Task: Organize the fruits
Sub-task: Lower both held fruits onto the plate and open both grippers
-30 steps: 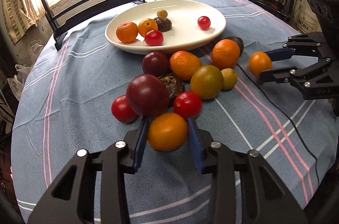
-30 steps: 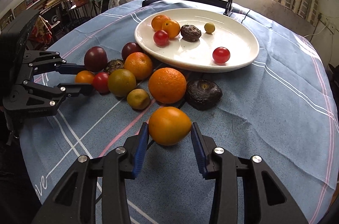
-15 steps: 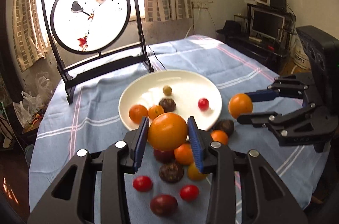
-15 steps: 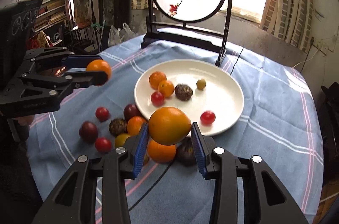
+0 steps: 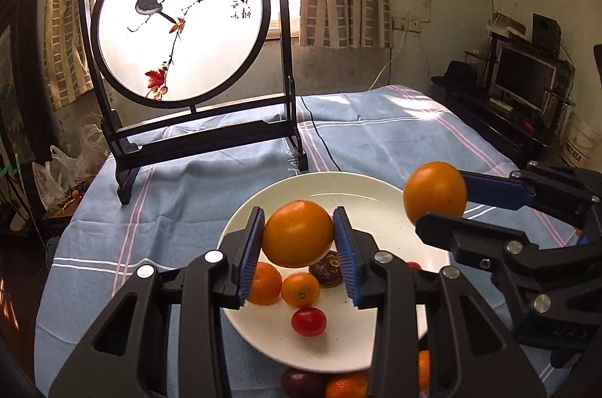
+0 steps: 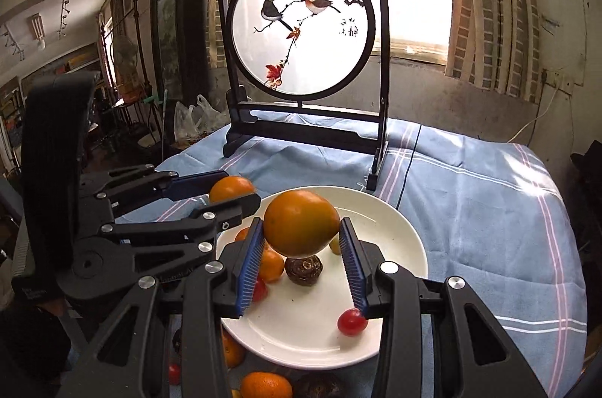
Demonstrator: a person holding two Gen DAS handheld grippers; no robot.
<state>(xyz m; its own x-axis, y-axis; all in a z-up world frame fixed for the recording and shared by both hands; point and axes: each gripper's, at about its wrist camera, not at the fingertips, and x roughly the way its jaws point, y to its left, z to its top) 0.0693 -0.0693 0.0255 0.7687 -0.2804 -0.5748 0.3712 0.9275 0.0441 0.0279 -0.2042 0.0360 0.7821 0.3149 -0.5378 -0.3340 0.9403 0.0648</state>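
Left gripper [image 5: 297,240] clamped on an orange [image 5: 298,233], blue finger pads [image 5: 251,249] pressing both sides, held in the air above the near-left part of the white plate [image 5: 380,206]. Right gripper [image 6: 301,245] likewise clamped on a second orange [image 6: 299,223], pads [image 6: 351,260] tight on its flanks, raised over the plate [image 6: 391,228]. From the left wrist view the right gripper [image 5: 438,206] comes in from the right with its orange [image 5: 434,193] over the plate's far-right rim; from the right wrist view the left gripper [image 6: 235,193] comes in from the left, its orange [image 6: 231,188] above the plate's far-left rim. The two held oranges are near each other but apart. On the plate: two small tangerines [image 5: 300,289] side by side at the left, a dark wrinkled fruit [image 5: 327,272] just right of them, a red cherry tomato [image 5: 308,321] nearer, another cherry tomato [image 6: 351,321] at the near right, a small yellowish fruit [image 6: 334,245] mostly hidden behind the right orange. More fruit [image 5: 346,385] lies on the blue striped cloth [image 5: 169,202] covering the bench just near of the plate, partly hidden by the grippers. Far side of the bench: a round bird-painting screen [image 5: 180,22] upright in a black stand, a black cable [image 5: 320,138] running past its right foot.
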